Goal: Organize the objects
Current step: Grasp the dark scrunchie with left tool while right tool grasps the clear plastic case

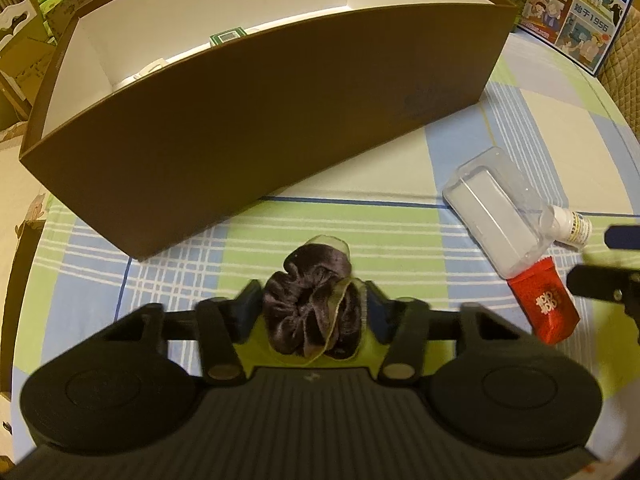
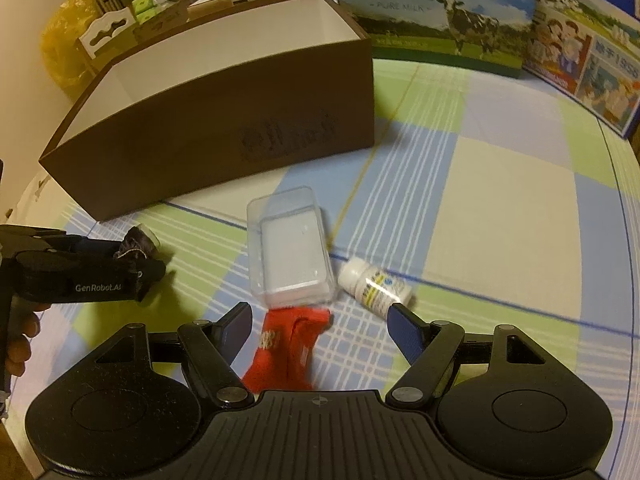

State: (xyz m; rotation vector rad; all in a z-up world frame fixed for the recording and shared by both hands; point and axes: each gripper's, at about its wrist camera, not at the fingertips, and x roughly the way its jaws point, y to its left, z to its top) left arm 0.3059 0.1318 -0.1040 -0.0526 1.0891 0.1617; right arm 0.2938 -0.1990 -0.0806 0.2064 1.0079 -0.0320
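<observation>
Table point(image 2: 500, 184): checked cloth in green, blue and cream; carries everything below.
Brown box point(image 1: 248, 120): open top, white inside, stands at the far side of the cloth. Left-wrist view shows a divider wall and at least 2 small items already in it, 1 with a green label; contents otherwise hidden by the near wall.
Clear case point(image 2: 290, 248): transparent plastic, white block inside, lies flat between the box and the right gripper.
Left gripper point(image 1: 314, 304): jaws closed on the scrunchie, pads pressing both flanks.
Right gripper point(image 2: 320, 326): jaws stand apart, nothing clamped; red packet lies under the gap, partly below the body.
Scrunchie point(image 1: 312, 312): dark velvet with a pale sheer edge, bunched between the left pads, near the front wall of the box. Cannot tell whether it is clear of the cloth.
Red packet point(image 2: 286, 344): crumpled, gold print, touching the near end of the clear case.
White bottle point(image 2: 374, 282): small, on its side, just beside the case.
Risk 1 (judgement): the soft fabric may compress and slip from the pads during a lift, and the loose loop ahead of the fingers could catch the box rim.
Risk 2 (judgement): the right jaws closing here could nudge the bottle, which would roll.
Risk 3 (judgement): the 2 grippers are near; a crossing path could knock them.
</observation>
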